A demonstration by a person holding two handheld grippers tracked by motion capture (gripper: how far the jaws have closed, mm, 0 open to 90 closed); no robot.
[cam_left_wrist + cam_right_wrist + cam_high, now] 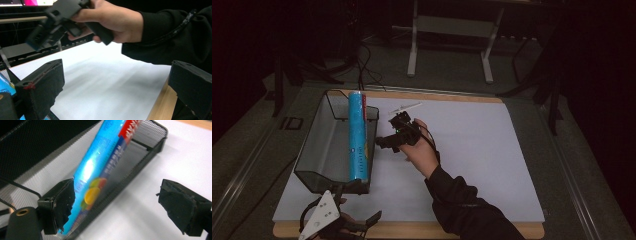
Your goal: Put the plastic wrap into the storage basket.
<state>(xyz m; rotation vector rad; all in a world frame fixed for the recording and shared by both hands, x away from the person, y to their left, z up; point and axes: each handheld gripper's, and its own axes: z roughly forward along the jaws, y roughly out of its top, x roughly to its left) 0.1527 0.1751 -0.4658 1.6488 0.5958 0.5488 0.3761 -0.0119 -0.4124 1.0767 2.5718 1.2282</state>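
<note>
- Leftward on the white mat point(472, 150), a black mesh basket point(319, 145) holds a long blue wrap box point(357, 137), which lies along the basket's right wall with its far end propped on the rim.
- The right gripper point(393, 136), held in a hand point(422, 152), hovers just beside that wall, jaws spread wide and empty.
- The left gripper point(349, 225) sits at the table's near wooden edge point(412, 231), jaws also parted, gripping nothing.

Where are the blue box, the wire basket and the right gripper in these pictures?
blue box point(358, 142): high view, middle of its long top face.
wire basket point(318, 147): high view, mesh floor left of the box.
right gripper point(391, 142): high view, between its two black fingertips.
</note>
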